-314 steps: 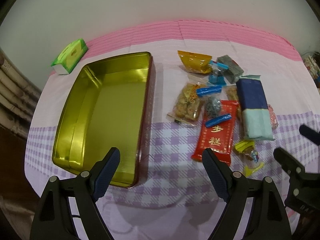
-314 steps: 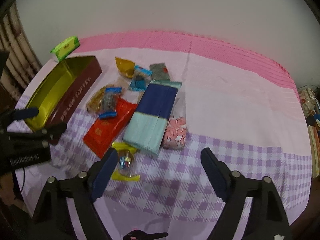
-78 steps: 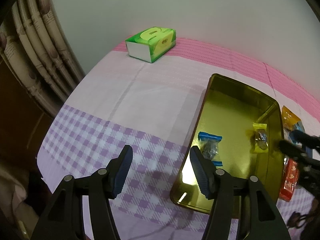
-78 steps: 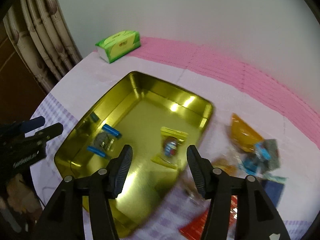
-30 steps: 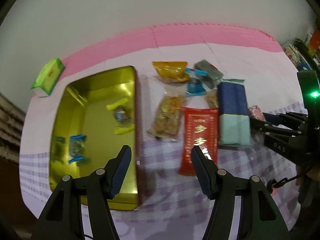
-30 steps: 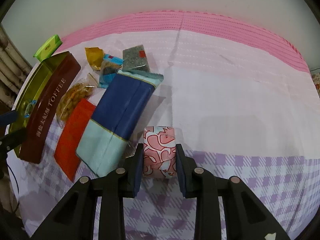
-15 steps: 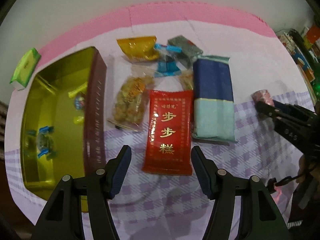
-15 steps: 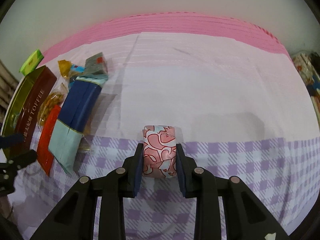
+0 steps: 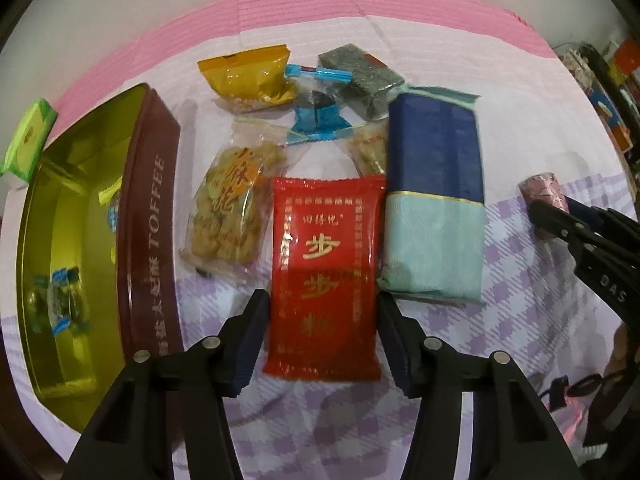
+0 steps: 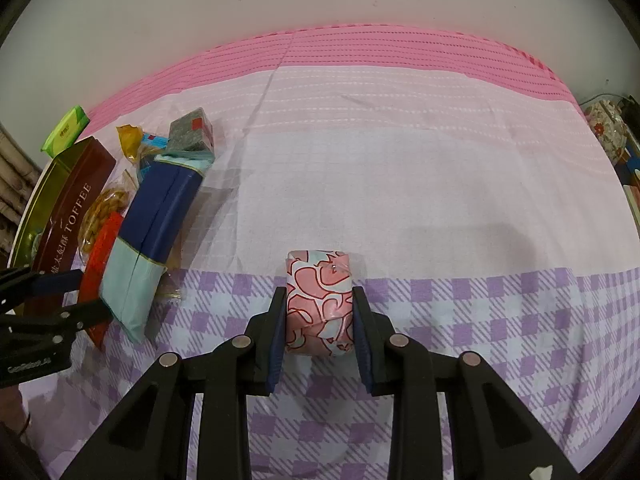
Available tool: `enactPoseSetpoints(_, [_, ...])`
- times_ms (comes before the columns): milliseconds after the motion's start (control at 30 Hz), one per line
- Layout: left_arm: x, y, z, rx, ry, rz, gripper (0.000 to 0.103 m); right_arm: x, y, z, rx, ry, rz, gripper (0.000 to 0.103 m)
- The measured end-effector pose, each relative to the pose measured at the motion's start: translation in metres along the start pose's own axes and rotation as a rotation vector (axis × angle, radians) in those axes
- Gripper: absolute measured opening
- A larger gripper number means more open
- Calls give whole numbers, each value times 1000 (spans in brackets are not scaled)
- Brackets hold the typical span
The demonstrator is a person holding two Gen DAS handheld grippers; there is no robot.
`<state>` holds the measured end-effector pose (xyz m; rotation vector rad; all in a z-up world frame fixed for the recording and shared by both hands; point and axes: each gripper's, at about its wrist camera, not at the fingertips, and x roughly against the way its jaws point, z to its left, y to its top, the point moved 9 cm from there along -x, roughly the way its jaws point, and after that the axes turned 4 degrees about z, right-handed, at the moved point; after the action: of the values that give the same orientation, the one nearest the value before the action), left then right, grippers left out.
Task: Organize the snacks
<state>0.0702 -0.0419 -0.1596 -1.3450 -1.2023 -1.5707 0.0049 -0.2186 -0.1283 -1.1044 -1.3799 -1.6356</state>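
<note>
A red snack packet (image 9: pixel 324 280) with gold characters lies flat on the checked cloth. My left gripper (image 9: pixel 325 334) straddles its lower half, jaws closing, pads right at its side edges with no visible squeeze. My right gripper (image 10: pixel 319 306) is shut on a small pink-patterned wrapped snack (image 10: pixel 319 296), low over the cloth; in the left wrist view this snack (image 9: pixel 540 186) shows at the far right. The open gold tin (image 9: pixel 148 216) marked TOFFEE stands at the left, with a blue-wrapped candy (image 9: pixel 60 304) and a yellow-wrapped one (image 9: pixel 110 200) inside.
Beside the red packet lie a blue-and-teal pack (image 9: pixel 434 200), a clear bag of fried snacks (image 9: pixel 232 204), an orange packet (image 9: pixel 250 76), a blue candy (image 9: pixel 318 116) and a grey-green packet (image 9: pixel 360 76). A green tissue box (image 9: pixel 28 140) sits behind the tin. Cluttered shelves stand far right.
My left gripper has dropped toward the red packet and its jaws have narrowed around it. My right gripper, still holding the pink snack, shifted right, away from the blue pack.
</note>
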Motion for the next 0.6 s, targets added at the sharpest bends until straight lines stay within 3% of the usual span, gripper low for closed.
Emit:
enactPoseSetpoints(300, [-6, 20, 1, 16, -11, -3, 47, -1, -1, 2, 4, -4, 4, 29])
enactPoseSetpoints(600, [-4, -1, 2, 18, -21, 10, 46, -1, -1, 2, 11, -12, 4, 29])
